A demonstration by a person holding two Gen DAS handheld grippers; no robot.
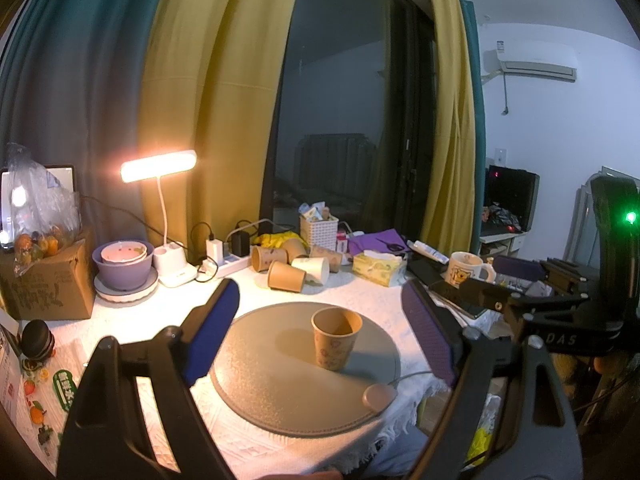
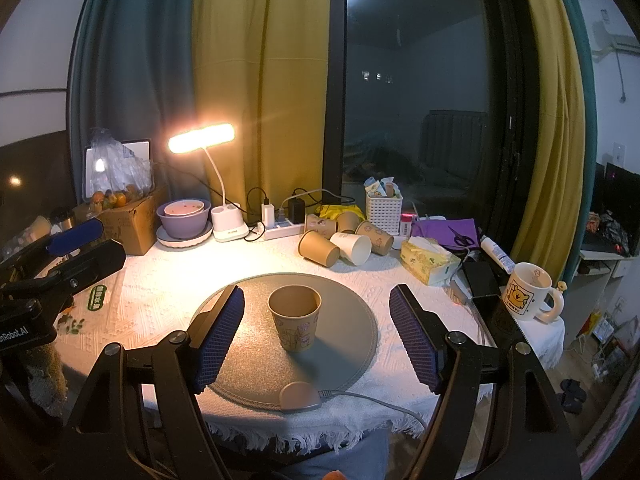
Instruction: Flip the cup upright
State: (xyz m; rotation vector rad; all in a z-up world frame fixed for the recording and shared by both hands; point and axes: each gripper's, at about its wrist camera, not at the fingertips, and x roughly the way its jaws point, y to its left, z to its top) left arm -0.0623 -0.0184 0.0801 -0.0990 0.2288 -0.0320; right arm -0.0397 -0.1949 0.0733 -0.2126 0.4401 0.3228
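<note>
Left gripper (image 1: 320, 334) held level over the counter edge, blue pads spread wide, holding nothing. Brown paper cup (image 2: 295, 317) upright on round grey mat (image 2: 352, 320), between both. Right gripper (image 2: 316, 334) likewise low, parted, empty.

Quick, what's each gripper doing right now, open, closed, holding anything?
Left gripper: open, holding nothing.
Right gripper: open, holding nothing; the paper cup stands upright between its fingers, untouched.
</note>
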